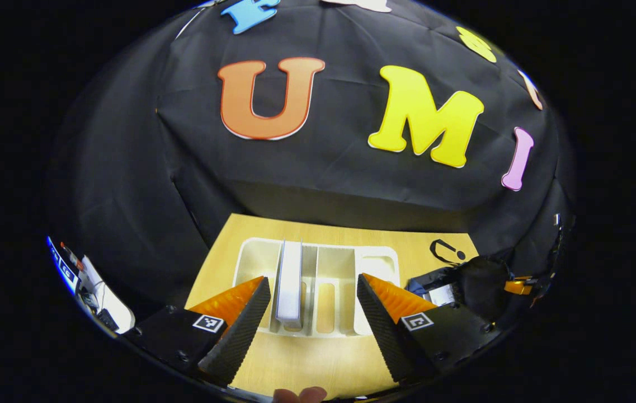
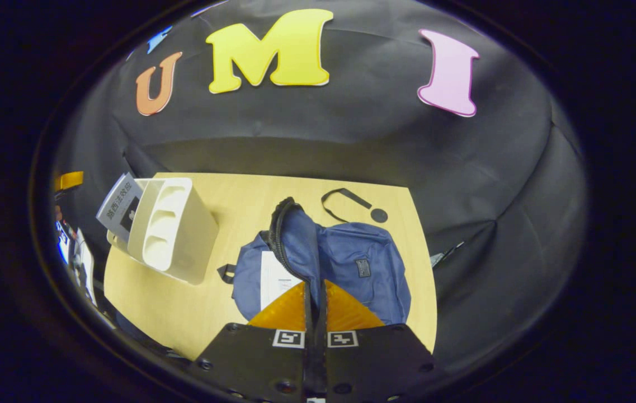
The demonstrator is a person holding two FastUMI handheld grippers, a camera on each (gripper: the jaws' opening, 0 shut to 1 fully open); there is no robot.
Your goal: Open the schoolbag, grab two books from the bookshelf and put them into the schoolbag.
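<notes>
Between spread left gripper (image 1: pixel 313 299) fingers: white book (image 1: pixel 289 282) upright in cream bookshelf (image 1: pixel 250 254) on wooden table (image 1: pixel 306 358). Right gripper (image 2: pixel 314 302) pinched on open blue schoolbag's (image 2: pixel 351 263) zipper edge, apparently; white book (image 2: pixel 274 277) inside. Farther left, bookshelf (image 2: pixel 175 232) with a book (image 2: pixel 119 207) leaning out.

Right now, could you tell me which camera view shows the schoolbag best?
The right gripper view: the blue schoolbag lies whole on the table, its opening held up by the right gripper, with a book inside. The left gripper view catches just a dark, partly hidden piece of it at the right edge.
</notes>
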